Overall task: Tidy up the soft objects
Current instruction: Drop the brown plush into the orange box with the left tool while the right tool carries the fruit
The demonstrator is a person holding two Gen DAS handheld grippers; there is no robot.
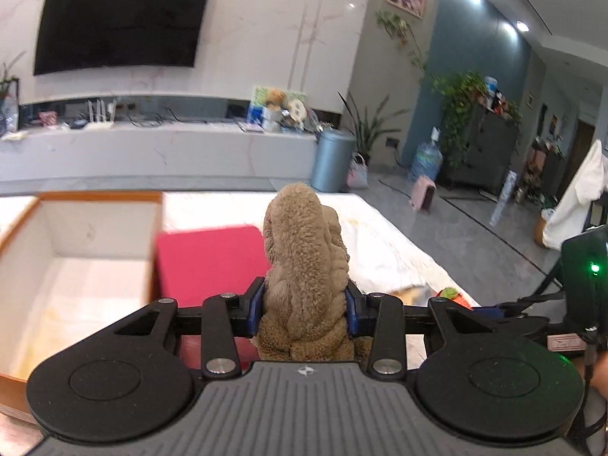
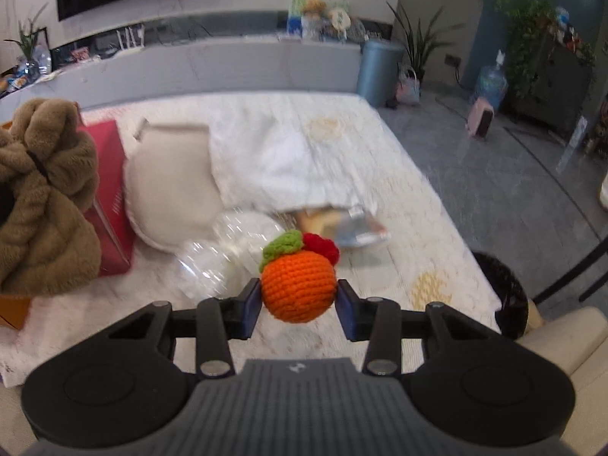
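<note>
Two soft things are already off the table, one in each gripper. The left gripper (image 1: 304,304) is clamped on a brown plush toy (image 1: 306,266), whose bulk rises ahead of the jaws, while an open white box (image 1: 76,266) with an orange rim sits ahead and to their left, a red box (image 1: 209,262) just beyond. The right gripper (image 2: 299,300) is clamped on an orange crocheted fruit (image 2: 298,288), sitting squarely between the pads. Judging from this, the box is the likely goal: carry each load over its rim, lower it inside, and part the jaws only once the item rests low enough.
</note>
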